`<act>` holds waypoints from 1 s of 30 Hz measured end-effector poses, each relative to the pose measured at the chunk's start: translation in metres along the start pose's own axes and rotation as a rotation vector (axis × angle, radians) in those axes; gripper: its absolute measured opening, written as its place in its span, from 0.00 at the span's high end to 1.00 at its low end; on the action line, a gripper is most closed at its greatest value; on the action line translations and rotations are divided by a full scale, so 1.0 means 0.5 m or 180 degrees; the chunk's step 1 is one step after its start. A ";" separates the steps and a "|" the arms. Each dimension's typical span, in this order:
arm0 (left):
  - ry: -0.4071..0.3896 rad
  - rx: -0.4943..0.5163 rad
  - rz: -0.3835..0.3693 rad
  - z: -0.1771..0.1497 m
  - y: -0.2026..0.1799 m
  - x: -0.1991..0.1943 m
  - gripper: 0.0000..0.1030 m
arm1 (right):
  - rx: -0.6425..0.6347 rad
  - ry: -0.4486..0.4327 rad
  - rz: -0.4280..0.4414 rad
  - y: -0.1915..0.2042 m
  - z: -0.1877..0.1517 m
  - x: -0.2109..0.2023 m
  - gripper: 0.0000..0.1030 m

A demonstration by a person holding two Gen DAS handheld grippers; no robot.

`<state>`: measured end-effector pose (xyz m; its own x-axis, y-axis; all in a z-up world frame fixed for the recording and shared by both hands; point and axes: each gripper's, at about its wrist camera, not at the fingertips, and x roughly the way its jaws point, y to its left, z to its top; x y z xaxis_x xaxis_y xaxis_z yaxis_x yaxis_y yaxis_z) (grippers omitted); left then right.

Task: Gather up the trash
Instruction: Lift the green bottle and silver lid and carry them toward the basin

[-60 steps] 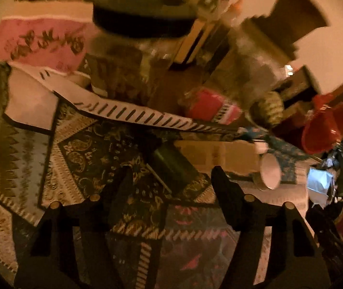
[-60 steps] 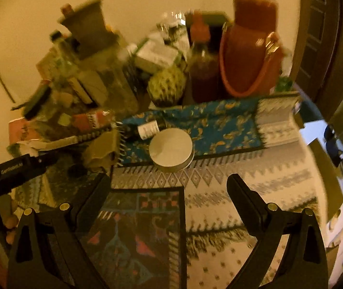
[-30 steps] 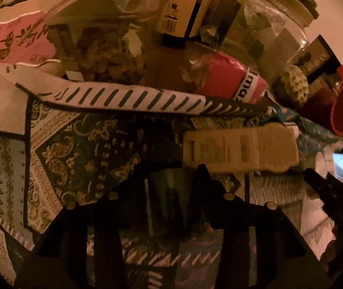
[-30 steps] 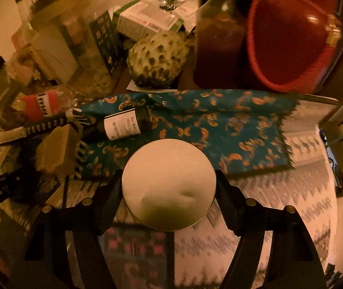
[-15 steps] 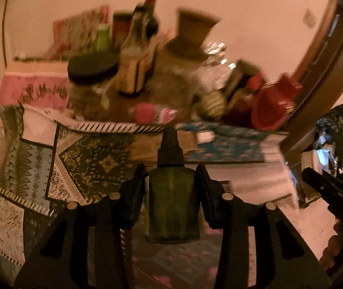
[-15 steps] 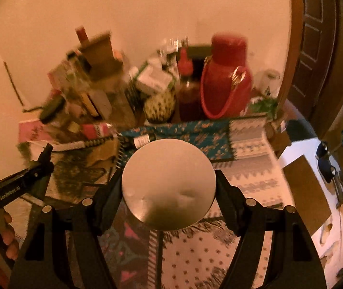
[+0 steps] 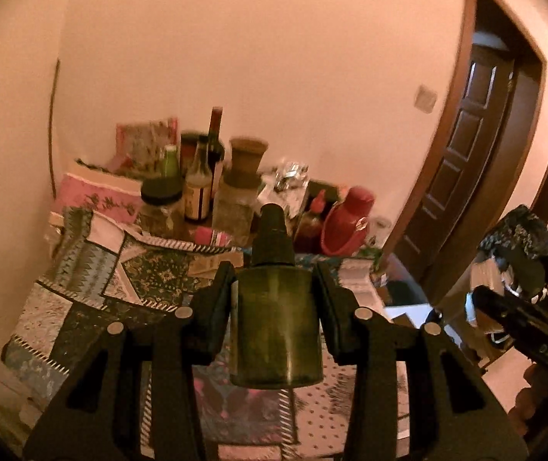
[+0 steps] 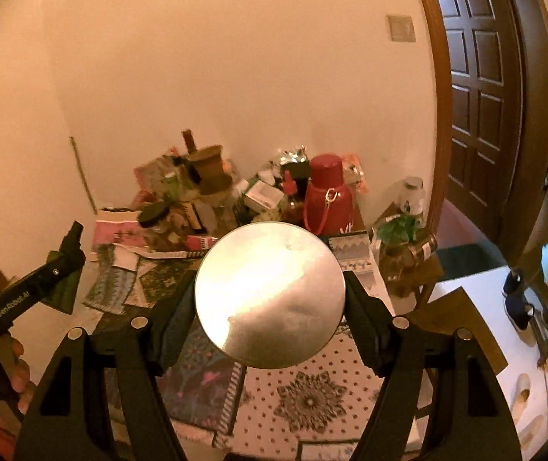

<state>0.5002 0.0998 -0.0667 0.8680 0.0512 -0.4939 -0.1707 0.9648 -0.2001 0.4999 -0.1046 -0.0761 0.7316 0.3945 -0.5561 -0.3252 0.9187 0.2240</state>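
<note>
My left gripper point(image 7: 274, 296) is shut on a small green bottle point(image 7: 276, 322) with a black nozzle cap, held upright above the patterned tablecloth point(image 7: 93, 292). In the right wrist view my right gripper point(image 8: 270, 299) is shut on a round silver tin point(image 8: 270, 294), its flat shiny face turned toward the camera. The left gripper point(image 8: 64, 257) with the green bottle point(image 8: 64, 282) shows at the left edge of that view, held by a hand point(image 8: 12, 368). The right gripper's body point(image 7: 523, 326) crosses the right side of the left wrist view. Both grippers hang well above and back from the table.
The back of the table is crowded with bottles point(image 7: 212, 161), jars point(image 7: 160, 199), a red flask point(image 8: 326, 192), boxes and a red tube point(image 7: 212, 236). A potted plant point(image 8: 401, 238) stands at the table's right corner. A dark wooden door point(image 8: 481, 88) stands at the right.
Both grippers have lifted up and pulled back from the table, carrying the green bottle and the silver tin. The table now looks smaller and farther away, and more wall and door show.
</note>
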 end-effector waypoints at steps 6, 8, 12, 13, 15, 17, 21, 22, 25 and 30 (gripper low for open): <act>-0.0309 0.0025 -0.0029 -0.012 -0.067 -0.153 0.60 | -0.0115 -0.0090 0.0137 -0.003 -0.010 -0.081 0.32; -0.0348 -0.0001 -0.0086 -0.016 -0.081 -0.193 0.60 | -0.0130 -0.0132 0.0186 0.002 -0.013 -0.104 0.32; -0.0383 0.0045 -0.0144 -0.034 -0.101 -0.248 0.60 | -0.0137 -0.0237 0.0279 0.018 -0.026 -0.162 0.32; -0.0387 0.0069 -0.0167 -0.038 -0.104 -0.260 0.60 | -0.0128 -0.0252 0.0298 0.020 -0.029 -0.170 0.32; -0.0394 0.0115 -0.0211 -0.045 -0.107 -0.275 0.60 | -0.0093 -0.0277 0.0328 0.028 -0.039 -0.191 0.32; -0.0389 0.0165 -0.0251 -0.055 -0.109 -0.289 0.60 | -0.0058 -0.0278 0.0342 0.044 -0.053 -0.210 0.32; -0.0341 0.0228 -0.0405 -0.079 -0.097 -0.326 0.60 | -0.0020 -0.0266 0.0306 0.071 -0.091 -0.250 0.32; -0.0334 0.0255 -0.0436 -0.087 -0.092 -0.339 0.60 | -0.0018 -0.0270 0.0278 0.084 -0.104 -0.262 0.32; -0.0296 0.0307 -0.0525 -0.113 -0.065 -0.381 0.60 | -0.0004 -0.0261 0.0197 0.114 -0.133 -0.294 0.32; -0.0214 0.0310 -0.0563 -0.162 -0.020 -0.457 0.60 | 0.0093 -0.0197 0.0170 0.168 -0.196 -0.355 0.32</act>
<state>0.2657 0.0578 -0.0202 0.9102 -0.1072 -0.4000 0.0301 0.9805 -0.1942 0.2842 -0.0992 -0.0371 0.7496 0.4425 -0.4923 -0.3479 0.8960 0.2758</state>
